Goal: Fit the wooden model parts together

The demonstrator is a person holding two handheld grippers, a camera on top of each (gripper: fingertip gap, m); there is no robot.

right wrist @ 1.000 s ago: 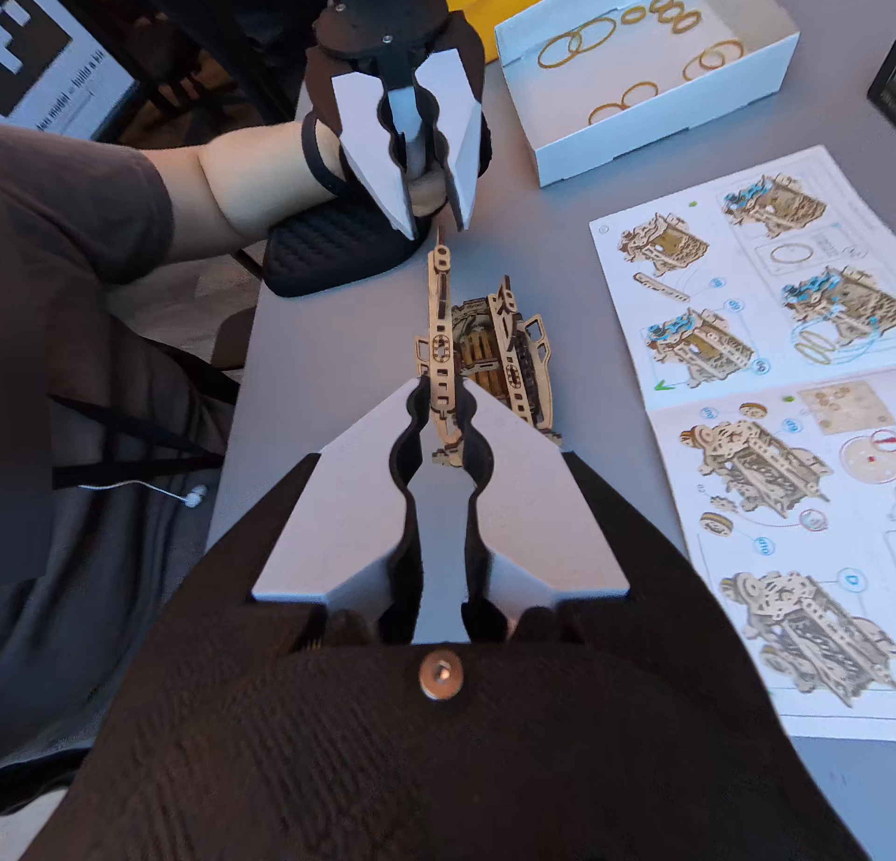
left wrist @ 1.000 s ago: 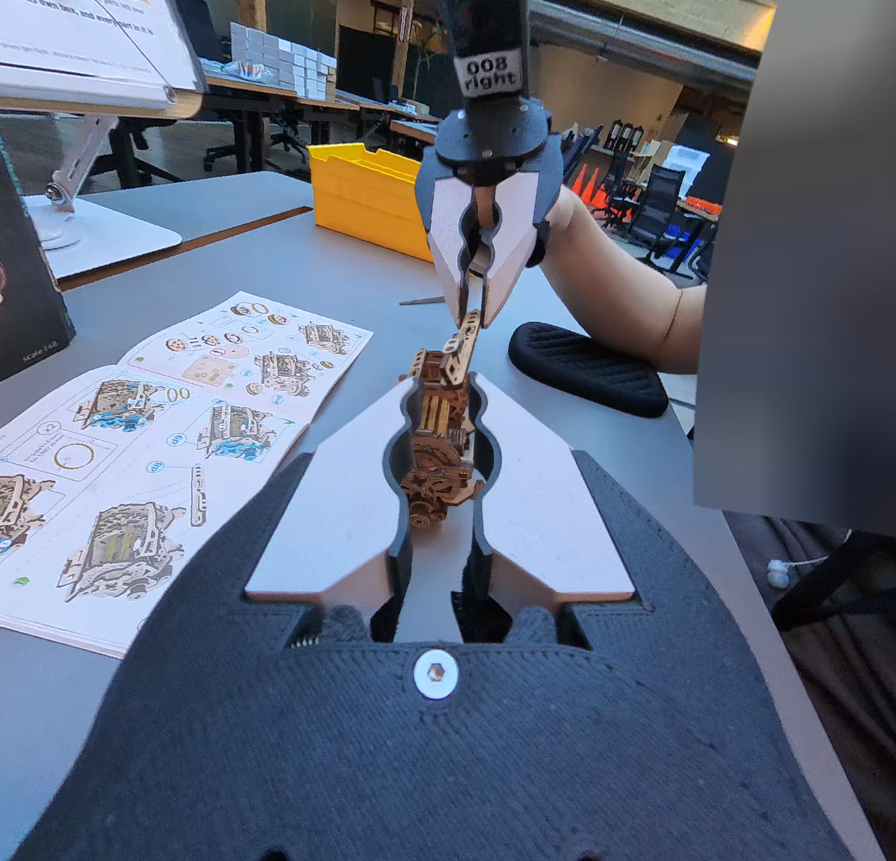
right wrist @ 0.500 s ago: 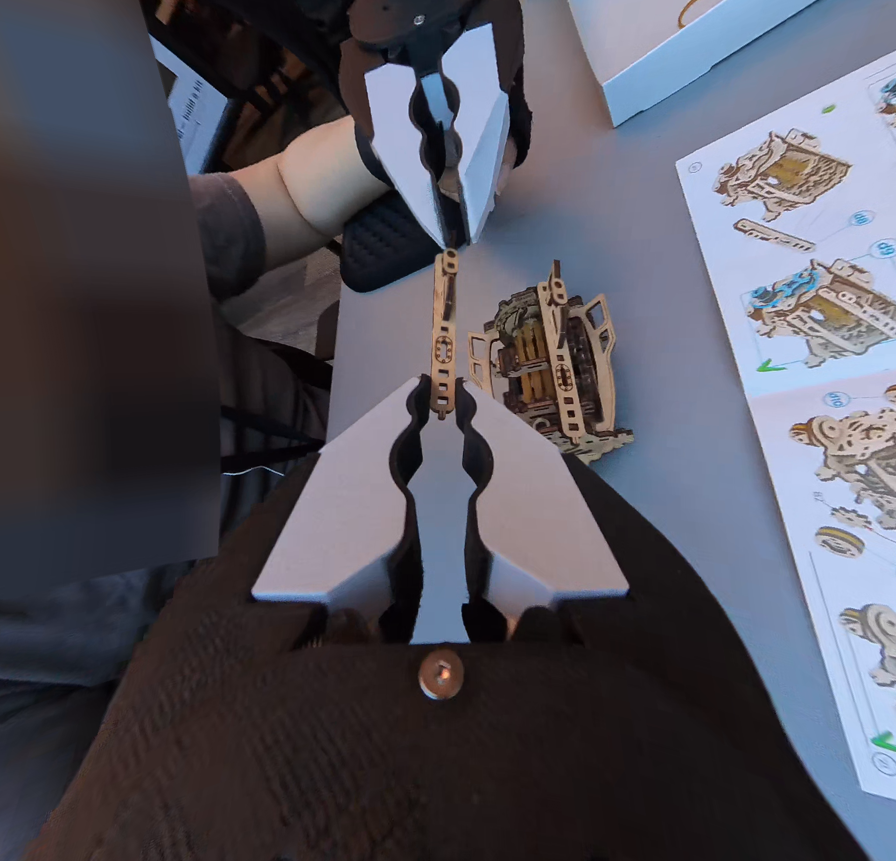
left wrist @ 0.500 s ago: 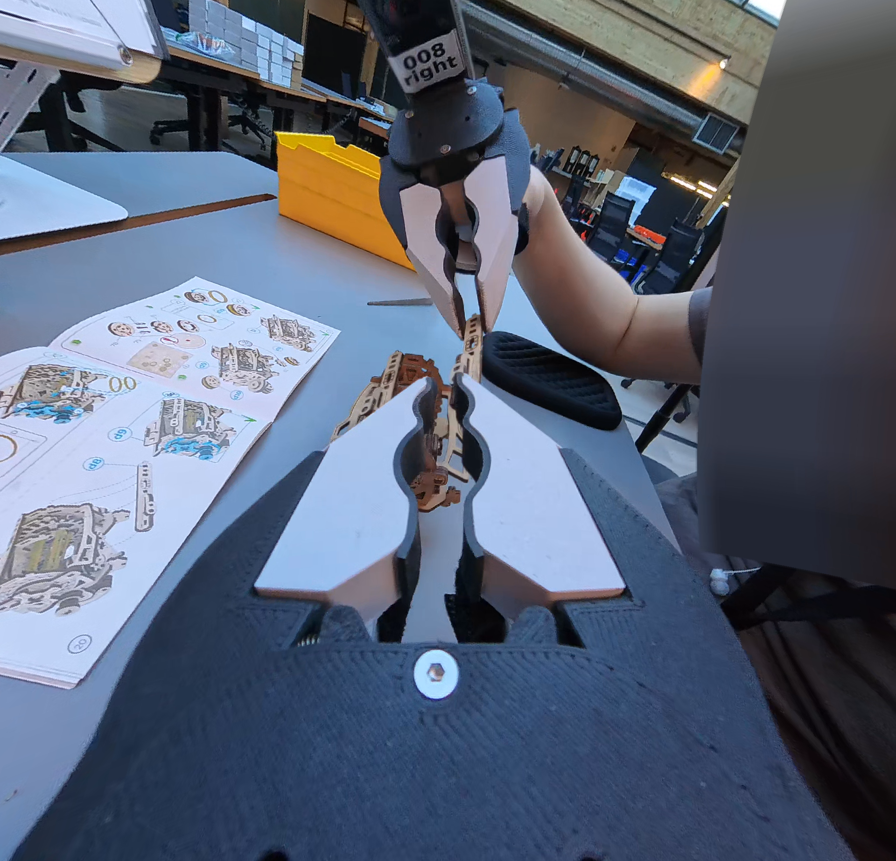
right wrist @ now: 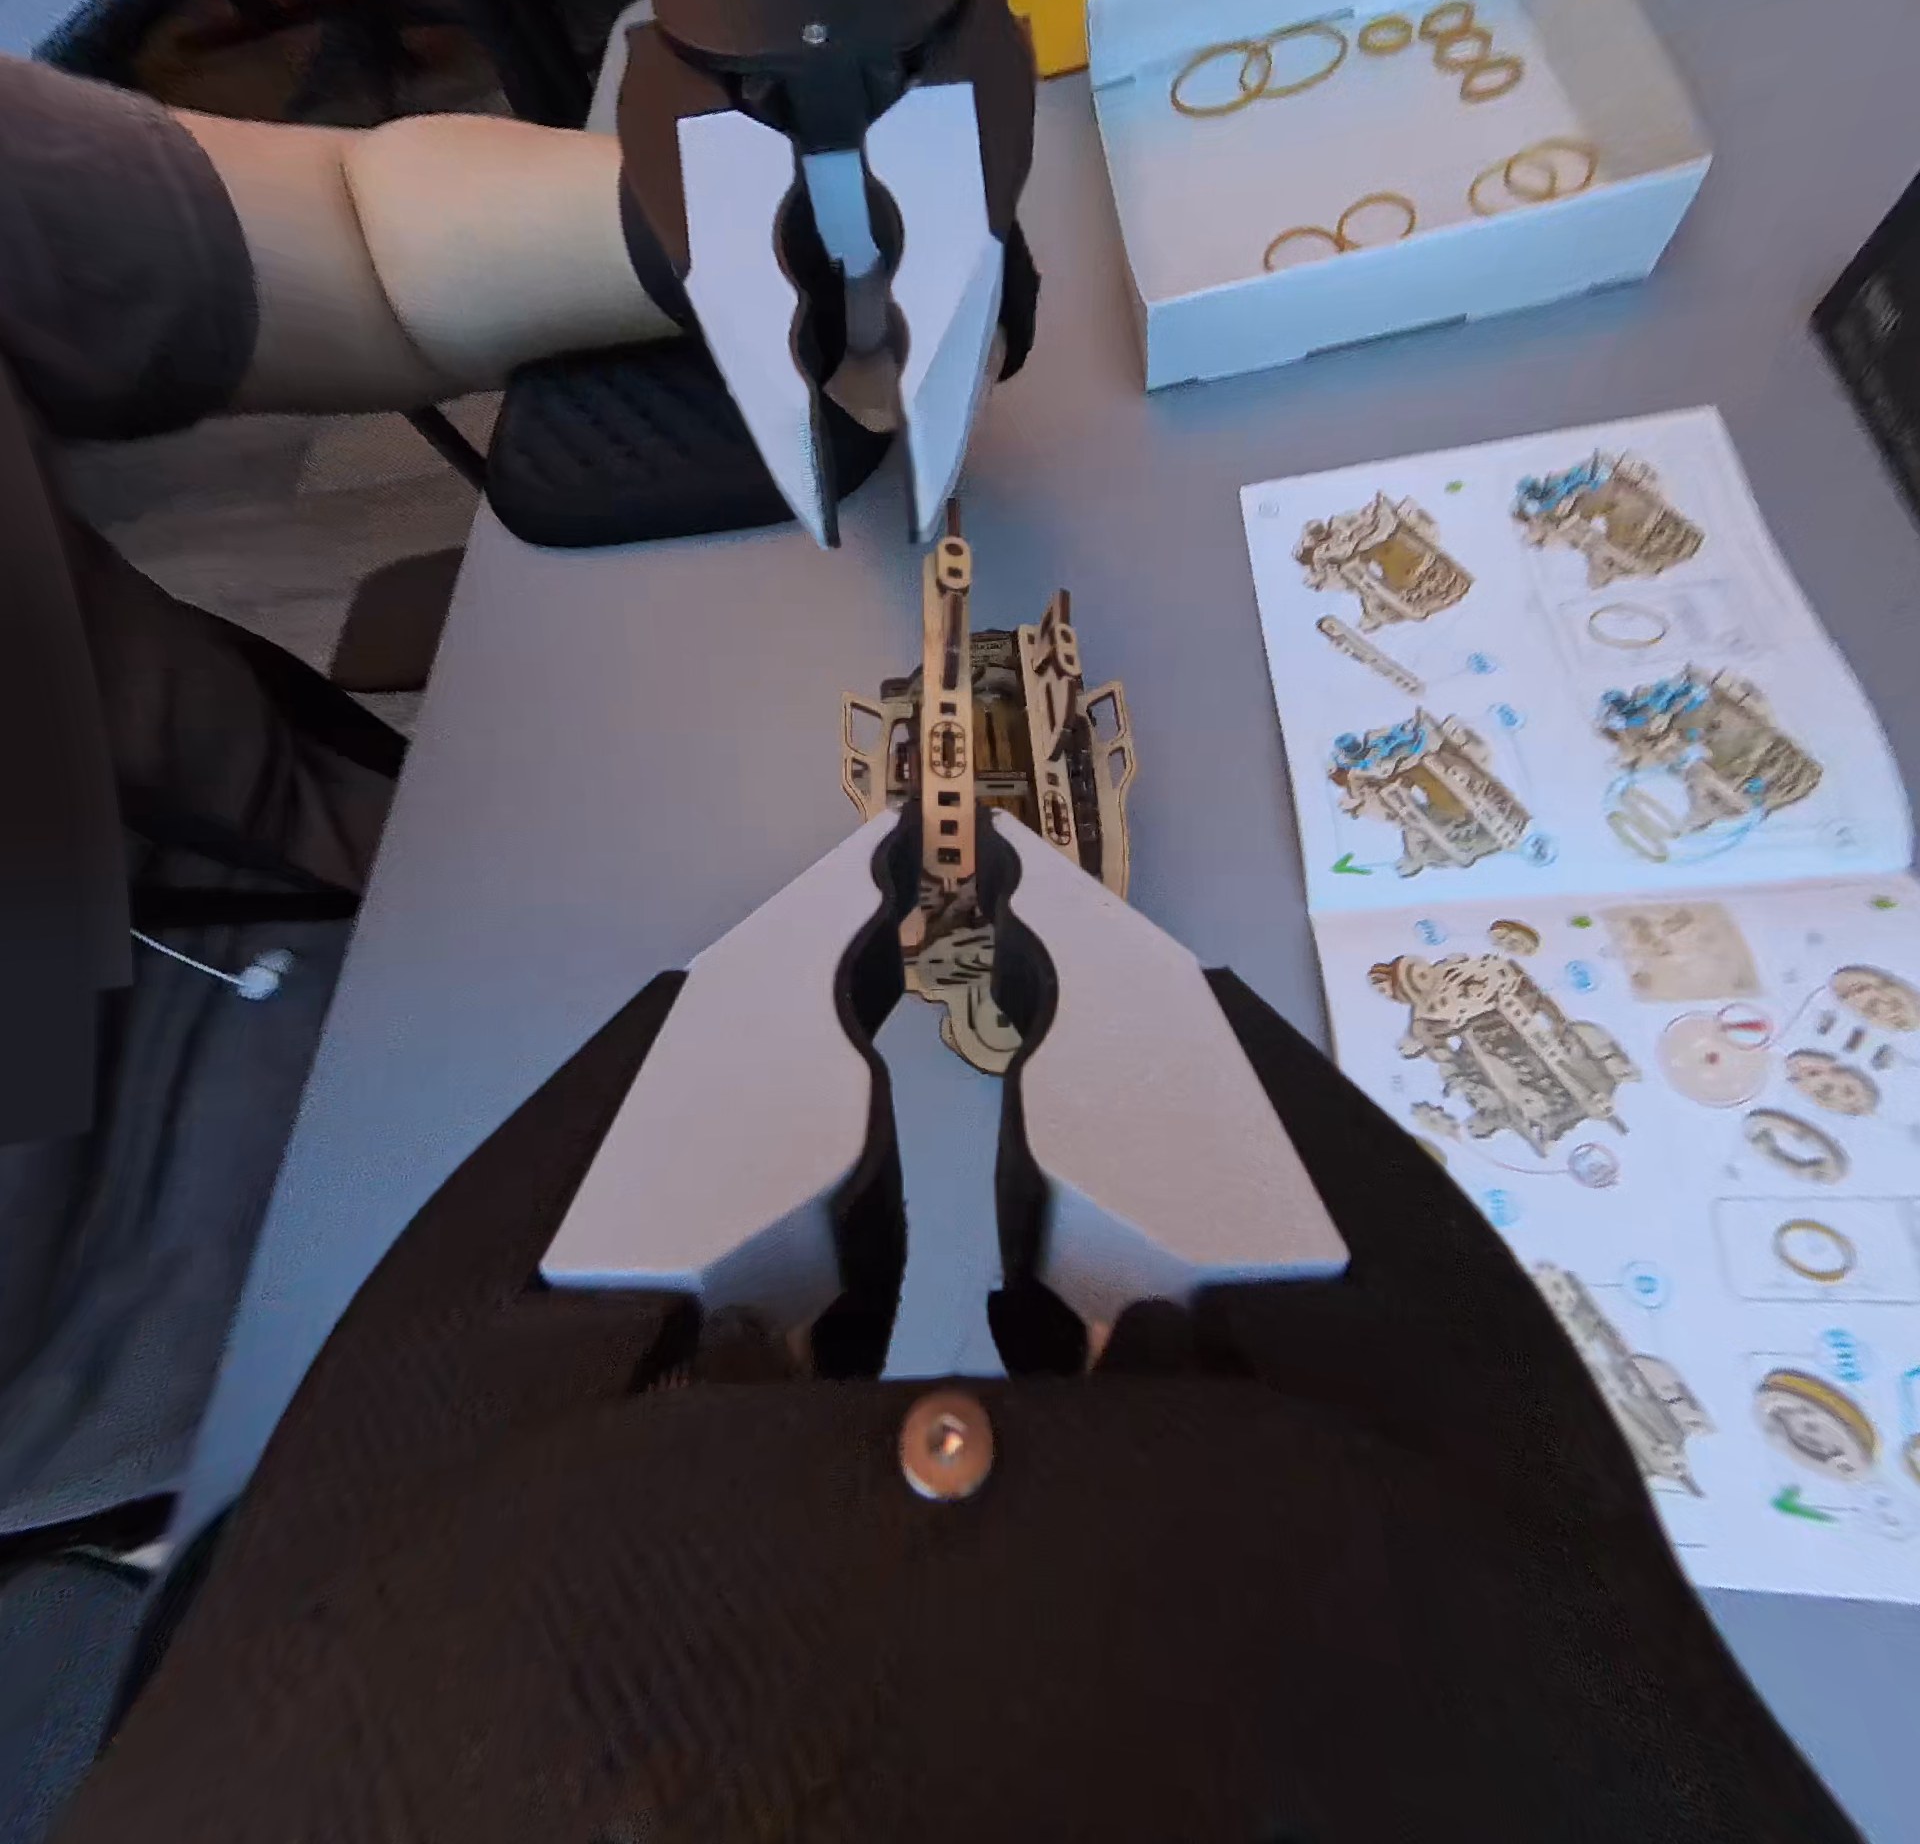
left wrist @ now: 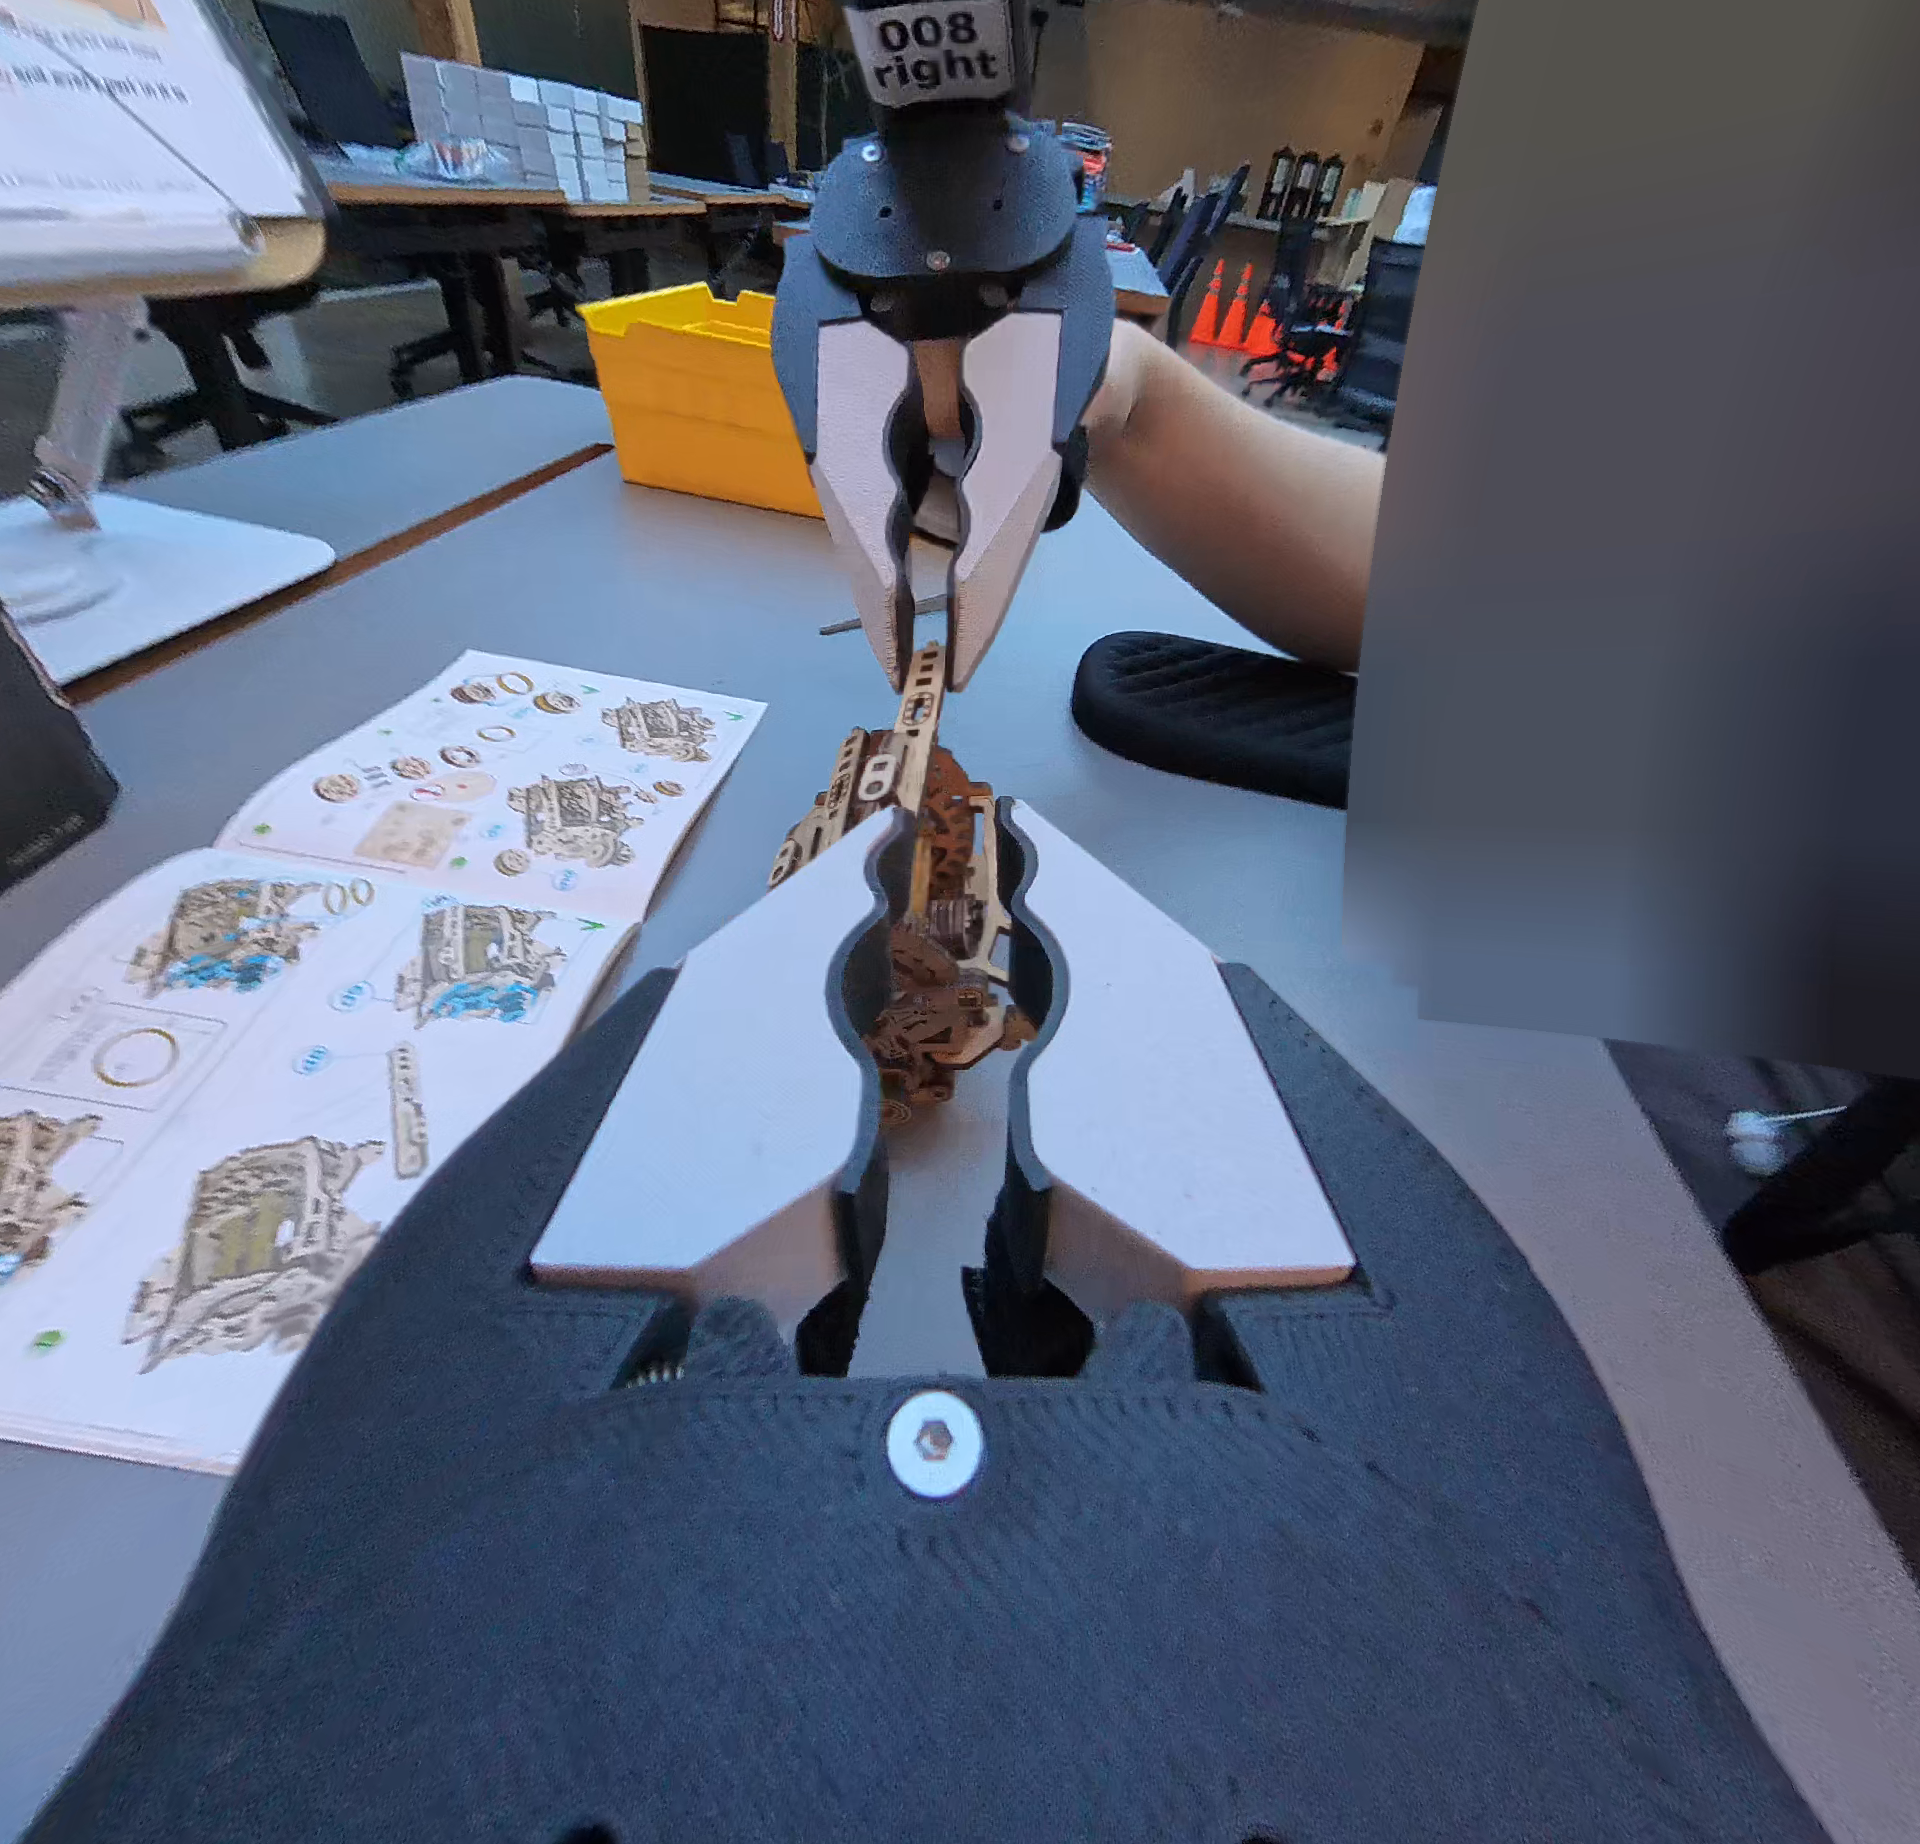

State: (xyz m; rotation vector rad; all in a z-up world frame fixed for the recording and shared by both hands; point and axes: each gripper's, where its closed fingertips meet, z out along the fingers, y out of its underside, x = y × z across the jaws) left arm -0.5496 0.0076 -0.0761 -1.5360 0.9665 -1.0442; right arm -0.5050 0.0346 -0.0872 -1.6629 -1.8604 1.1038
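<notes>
The main risk is to the thin wooden strip [right wrist: 948, 745], pinched at one end only by the right gripper [right wrist: 948, 838]. It is slender, pierced with slots, and stands out long beyond the fingertips, so any sideways push as it meets the wooden model [right wrist: 1049, 745] could probably bend or snap it, or twist it in the grip so that its tabs miss their slots. The model stands free on the grey surface [right wrist: 644, 755] with nothing bracing it, so downward pressure off its centre might tip or skid it towards the instruction booklet [right wrist: 1621, 859].

The right gripper is closed narrowly on the strip's near end, its jaws pressed to both flat faces. From the left wrist view the strip [left wrist: 914, 724] runs up into the tips of that gripper [left wrist: 925, 667], slanting over the model [left wrist: 935, 942].

The left gripper [right wrist: 878, 537] hangs just beyond the strip's far end, its jaws a small way apart and holding nothing; whether one fingertip brushes the strip's top is hard to tell at this angle. In its own view the left gripper [left wrist: 940, 828] frames the model between its fingers without clasping it.

A white box [right wrist: 1174, 267] of gold rings lies well apart, near a yellow bin [left wrist: 707, 412].
</notes>
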